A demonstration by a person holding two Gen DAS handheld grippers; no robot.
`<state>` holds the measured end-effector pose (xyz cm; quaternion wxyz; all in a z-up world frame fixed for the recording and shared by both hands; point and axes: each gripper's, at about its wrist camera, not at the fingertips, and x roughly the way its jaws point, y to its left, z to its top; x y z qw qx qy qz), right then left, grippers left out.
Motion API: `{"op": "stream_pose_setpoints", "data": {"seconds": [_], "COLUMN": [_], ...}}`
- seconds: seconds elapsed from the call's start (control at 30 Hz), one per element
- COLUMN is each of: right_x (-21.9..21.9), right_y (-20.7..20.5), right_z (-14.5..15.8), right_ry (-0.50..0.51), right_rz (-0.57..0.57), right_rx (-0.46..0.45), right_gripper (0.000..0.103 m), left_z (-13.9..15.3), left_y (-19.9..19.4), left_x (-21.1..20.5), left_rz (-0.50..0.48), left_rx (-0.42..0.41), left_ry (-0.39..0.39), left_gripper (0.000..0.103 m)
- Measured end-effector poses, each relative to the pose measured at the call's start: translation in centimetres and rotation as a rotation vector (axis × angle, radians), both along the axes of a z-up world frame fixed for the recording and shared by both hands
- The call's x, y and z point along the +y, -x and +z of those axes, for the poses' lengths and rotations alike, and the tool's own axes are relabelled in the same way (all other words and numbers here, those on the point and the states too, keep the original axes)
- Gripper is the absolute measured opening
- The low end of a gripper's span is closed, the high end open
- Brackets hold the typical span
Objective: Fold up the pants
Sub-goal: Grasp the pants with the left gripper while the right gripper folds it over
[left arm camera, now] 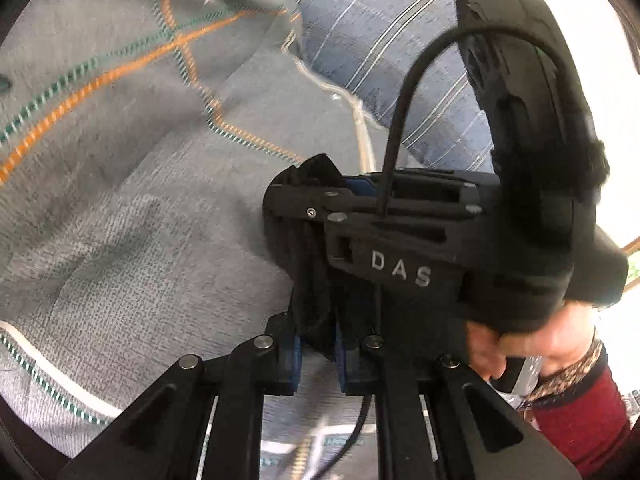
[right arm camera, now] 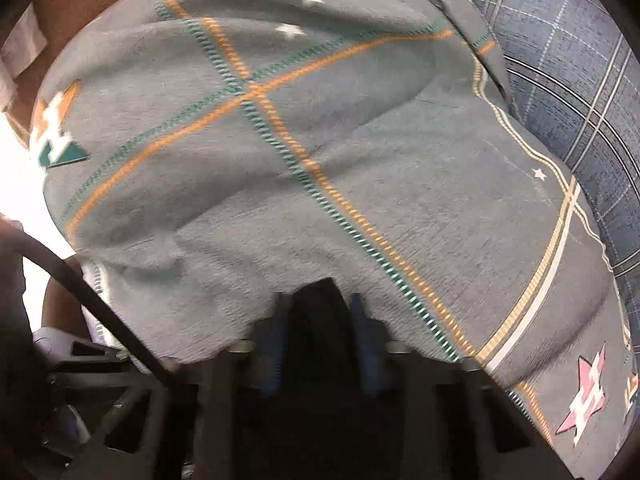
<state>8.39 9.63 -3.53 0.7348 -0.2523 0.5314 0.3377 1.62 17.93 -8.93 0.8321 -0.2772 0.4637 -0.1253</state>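
Observation:
The black pants point(left arm camera: 310, 264) show as a bunched strip of dark cloth. In the left wrist view my left gripper point(left arm camera: 318, 364) is shut on their lower part. My right gripper point(left arm camera: 320, 196) comes in from the right, held by a hand point(left arm camera: 532, 340), and is shut on the upper part of the same strip. In the right wrist view my right gripper point(right arm camera: 318, 320) is shut on black cloth point(right arm camera: 318, 300) between its blue pads point(right arm camera: 276, 344). The rest of the pants is hidden.
A grey blanket point(right arm camera: 320, 140) with orange and green stitched lines and star motifs covers the surface; it also shows in the left wrist view point(left arm camera: 120, 200). A blue plaid cushion point(left arm camera: 380, 60) lies behind it and shows at right in the right wrist view point(right arm camera: 580, 80). A black cable point(right arm camera: 92, 296) crosses at left.

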Motion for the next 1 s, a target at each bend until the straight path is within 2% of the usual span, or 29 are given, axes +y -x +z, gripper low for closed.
{"op": "stream_pose_setpoints", "data": {"seconds": [0.1,0.2,0.37,0.47,0.6,0.73,0.8,0.87,0.93,0.97,1.0], "right_x": [-0.8,-2.7,-9.0,-13.6,-20.0,-27.6,-30.2,-33.4,-36.5,-37.3,-38.2], "right_y": [1.0,1.5,1.7,1.9,2.1,2.2,2.3,2.6,3.4,3.7,4.2], "right_z": [2.4,5.6,9.9,11.0,10.8,9.0,7.9,6.6,5.7,5.6,5.7], "right_ry": [-0.032,-0.11,-0.243,-0.294,-0.354,-0.461,-0.472,-0.428,-0.409,-0.411,-0.415], "right_rz": [-0.013,-0.048,-0.157,-0.243,-0.349,-0.481,-0.55,-0.643,-0.731,-0.751,-0.772], "right_rx": [-0.048,-0.066,-0.097,-0.112,-0.117,-0.091,-0.097,-0.116,-0.126,-0.128,-0.136], "right_gripper": [0.019,0.019,0.019,0.019,0.019,0.019,0.027,0.027,0.036,0.045,0.049], "left_z": [2.3,4.8,7.1,7.3,7.2,6.3,5.2,4.5,4.2,4.5,4.7], "left_y": [0.6,0.7,0.3,0.3,-0.4,-1.3,-1.7,-1.9,-1.3,-0.5,-0.1], "left_x": [-1.0,-2.3,-7.0,-10.7,-16.6,-22.3,-24.6,-25.7,-25.8,-25.7,-25.2], "left_rz": [-0.019,-0.053,-0.134,-0.195,-0.281,-0.353,-0.392,-0.436,-0.468,-0.483,-0.488], "left_rx": [-0.049,-0.091,-0.129,-0.131,-0.132,-0.133,-0.102,-0.068,-0.048,-0.046,-0.046], "left_ry": [0.009,0.015,-0.004,-0.019,-0.077,-0.139,-0.184,-0.179,-0.171,-0.165,-0.163], "left_gripper": [0.012,0.012,0.012,0.012,0.012,0.013,0.019,0.02,0.023,0.028,0.033]}}
